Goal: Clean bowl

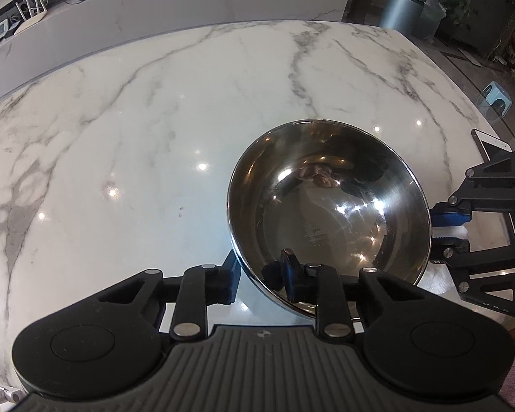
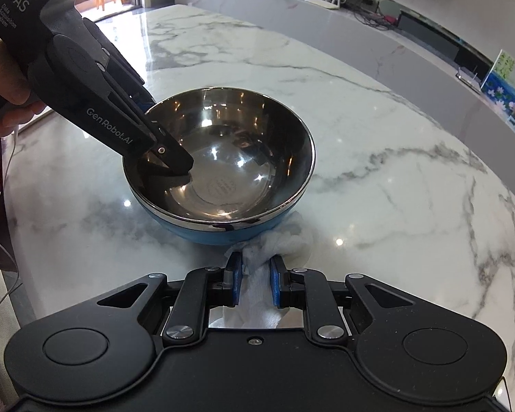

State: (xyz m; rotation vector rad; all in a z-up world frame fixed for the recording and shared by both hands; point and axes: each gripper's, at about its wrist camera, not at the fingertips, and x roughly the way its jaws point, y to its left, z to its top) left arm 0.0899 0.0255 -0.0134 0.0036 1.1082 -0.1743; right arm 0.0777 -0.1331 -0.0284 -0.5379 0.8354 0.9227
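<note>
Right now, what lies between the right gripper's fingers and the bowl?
Only the white cloth. The right gripper pinches it, and its bunched end reaches the blue outer wall of the bowl. The right wrist view shows this.

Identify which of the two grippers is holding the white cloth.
The right gripper: its blue pads pinch the white cloth, while the left gripper straddles the bowl's rim.
</note>
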